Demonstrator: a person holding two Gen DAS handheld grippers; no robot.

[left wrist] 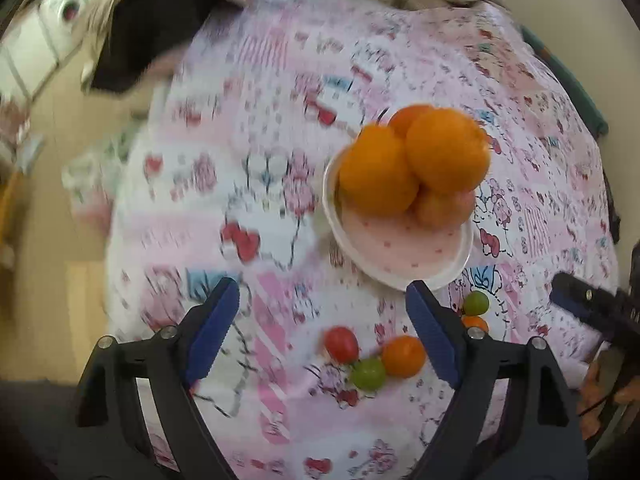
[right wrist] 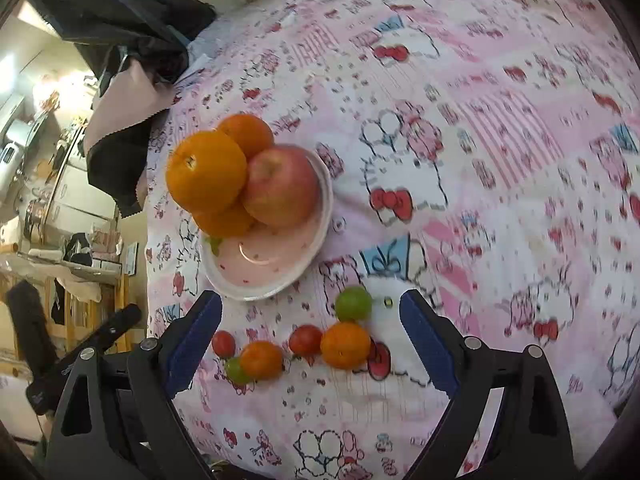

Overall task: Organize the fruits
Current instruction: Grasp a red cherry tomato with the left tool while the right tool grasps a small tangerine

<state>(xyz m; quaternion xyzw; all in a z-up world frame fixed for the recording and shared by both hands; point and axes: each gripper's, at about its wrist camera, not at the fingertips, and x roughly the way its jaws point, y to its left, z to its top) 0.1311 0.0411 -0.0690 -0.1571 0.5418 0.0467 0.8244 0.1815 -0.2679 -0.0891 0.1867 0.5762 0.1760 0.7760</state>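
A pink plate [left wrist: 400, 256] [right wrist: 276, 260] on the pink patterned cloth holds several oranges [left wrist: 446, 150] [right wrist: 206, 170] and a red apple [right wrist: 280, 186]. In front of it lie small loose fruits: a red one [left wrist: 341, 344] [right wrist: 305, 339], green ones [left wrist: 368, 373] [right wrist: 353, 303], and small orange ones [left wrist: 403, 356] [right wrist: 345, 345]. My left gripper [left wrist: 324, 332] is open and empty, with the small fruits between its fingers. My right gripper [right wrist: 310, 334] is open and empty above the same fruits; it also shows in the left wrist view [left wrist: 592, 304].
The pink cartoon-print cloth [left wrist: 280, 160] [right wrist: 480, 160] covers the surface. Dark fabric [left wrist: 152, 28] [right wrist: 120, 40] lies at its far left edge. Beyond the left edge are the floor and shelves with clutter [right wrist: 60, 200].
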